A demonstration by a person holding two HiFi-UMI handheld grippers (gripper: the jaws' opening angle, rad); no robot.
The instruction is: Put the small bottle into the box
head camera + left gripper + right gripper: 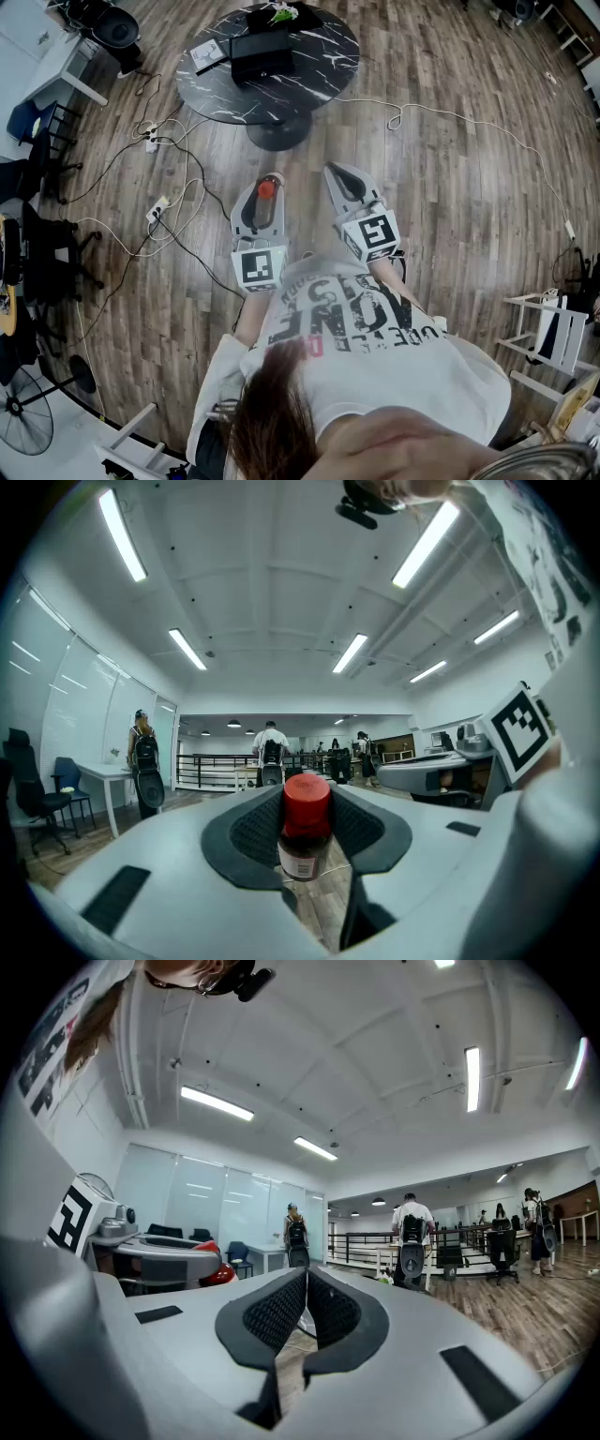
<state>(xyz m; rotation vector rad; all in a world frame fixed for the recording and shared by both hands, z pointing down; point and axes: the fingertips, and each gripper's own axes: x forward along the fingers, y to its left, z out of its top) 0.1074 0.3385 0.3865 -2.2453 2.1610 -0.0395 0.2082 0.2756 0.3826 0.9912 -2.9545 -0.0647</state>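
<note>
The small bottle (266,188), brown with a red cap (307,803), stands upright between the pads of my left gripper (263,185), which is shut on it. The left gripper view shows the bottle (304,841) pinched at its body. My right gripper (339,172) is held beside the left one, level, with its jaws shut and nothing between them (306,1279). The black box (261,54) sits on the round dark marble table (323,56), well ahead of both grippers. Both grippers hang over the wooden floor, short of the table.
Cables and power strips (156,208) trail over the floor to the left and a white cable (441,112) runs right. Chairs (37,141) stand at the left, a white rack (553,333) at the right. People (271,757) stand far off in the room.
</note>
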